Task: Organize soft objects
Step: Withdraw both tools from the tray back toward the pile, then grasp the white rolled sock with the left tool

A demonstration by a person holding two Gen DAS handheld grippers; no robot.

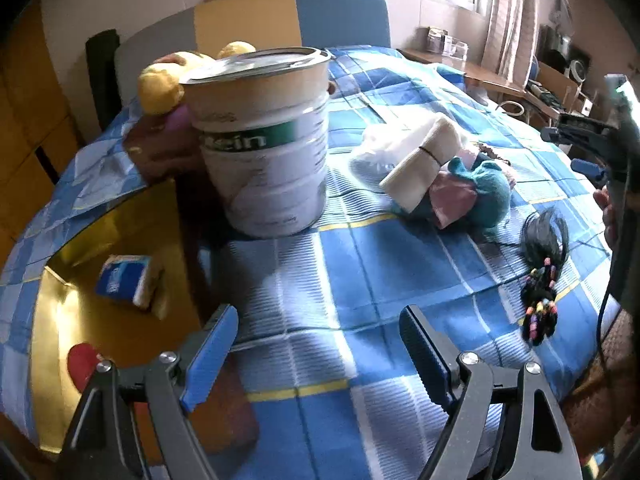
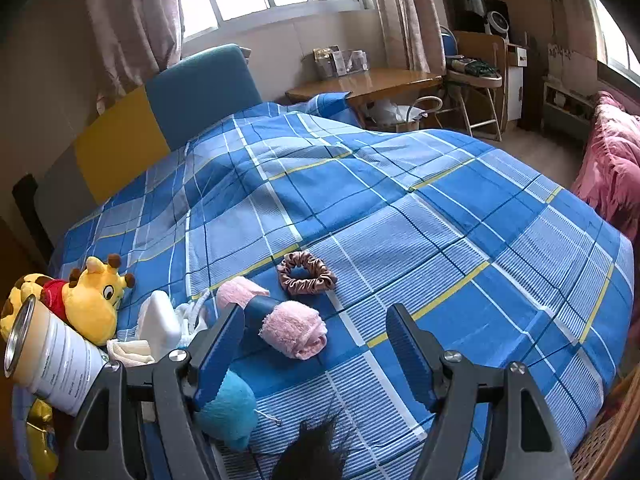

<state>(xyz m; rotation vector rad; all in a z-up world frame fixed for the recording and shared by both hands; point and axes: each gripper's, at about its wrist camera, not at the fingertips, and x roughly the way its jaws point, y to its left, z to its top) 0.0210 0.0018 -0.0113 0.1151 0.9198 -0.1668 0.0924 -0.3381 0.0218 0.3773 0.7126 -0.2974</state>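
My left gripper [image 1: 316, 344] hangs with its jaws spread wide and nothing between them, over the blue plaid bedspread [image 1: 360, 272]; my right gripper [image 2: 316, 344] is just as wide and just as empty, hovering low over the same cover. Nearest my right fingers lie a pink rolled towel [image 2: 294, 332] and a teal plush piece [image 2: 228, 410] that sits against my left-hand finger, with a dark tuft of hair [image 2: 312, 452] just below the jaws. A little farther out is a brown scrunchie [image 2: 307, 273], apart from the rest, then a cream cloth bundle [image 2: 160, 322] and a yellow giraffe toy [image 2: 90, 300] leaning by the tall tin can [image 2: 52, 364]. From my left side I see the same can [image 1: 264, 144] upright, and beside it a gold tray [image 1: 120, 280] holding only a small blue-and-white packet [image 1: 128, 280]. The cream roll [image 1: 424, 160], the pink and teal pieces [image 1: 472, 196] and the black hair with coloured beads [image 1: 542, 280] are piled or strewn on the cover to the right. I judge the sorting barely begun: one item is in the tray, if that counts, and nearly all the soft things are loose on the bed and yet to be gathered.
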